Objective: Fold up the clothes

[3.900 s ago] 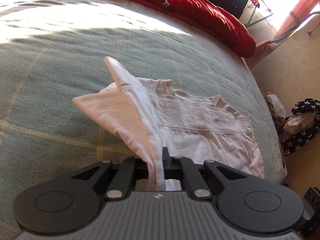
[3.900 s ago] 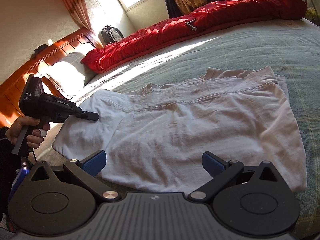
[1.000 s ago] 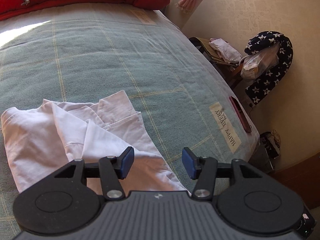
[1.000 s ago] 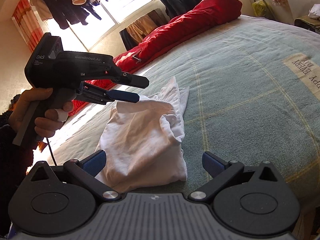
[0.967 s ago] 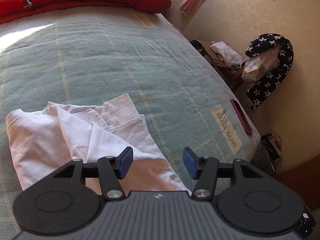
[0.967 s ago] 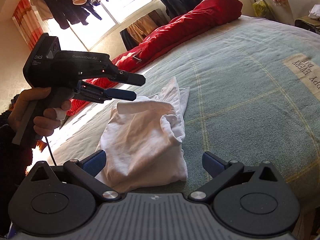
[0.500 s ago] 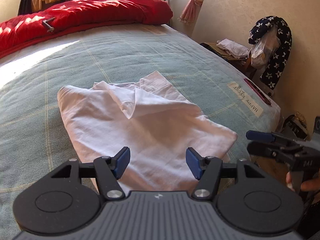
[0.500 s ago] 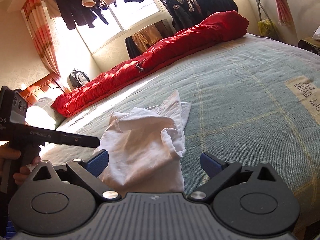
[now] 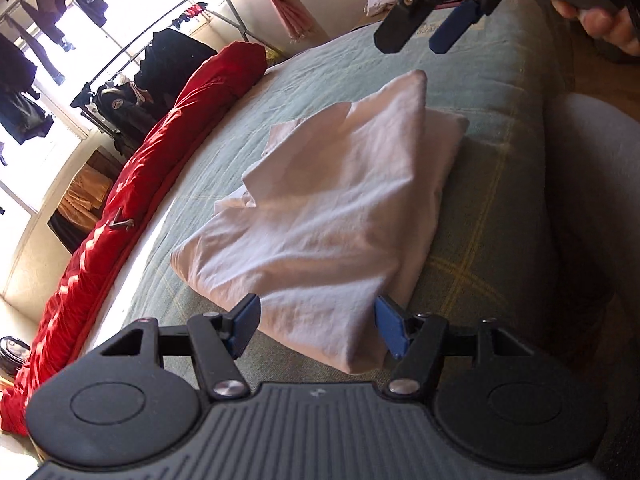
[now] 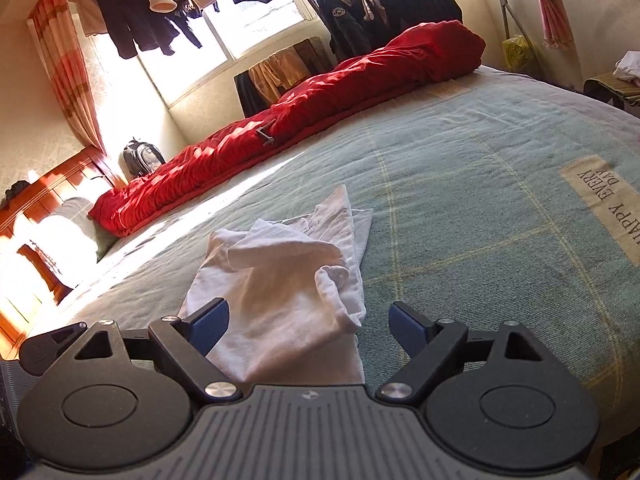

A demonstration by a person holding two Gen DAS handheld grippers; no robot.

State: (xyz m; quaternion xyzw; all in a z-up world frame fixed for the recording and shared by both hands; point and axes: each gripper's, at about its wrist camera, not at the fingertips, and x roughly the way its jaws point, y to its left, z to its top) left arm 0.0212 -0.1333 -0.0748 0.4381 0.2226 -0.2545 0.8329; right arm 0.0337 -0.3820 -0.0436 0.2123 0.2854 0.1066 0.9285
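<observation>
left wrist view: the left gripper [image 9: 318,326] is spread wide and holds nothing, its blue pads either side of the near corner of the white garment [image 9: 332,216], which lies folded in layers near the bed's [image 9: 492,208] side edge, likely lined up for a pinch. the right gripper [image 9: 420,40] hovers beyond it, parted. right wrist view: the right gripper [image 10: 308,326] is wide open and empty over the rumpled garment [image 10: 288,280]; no containers show.
</observation>
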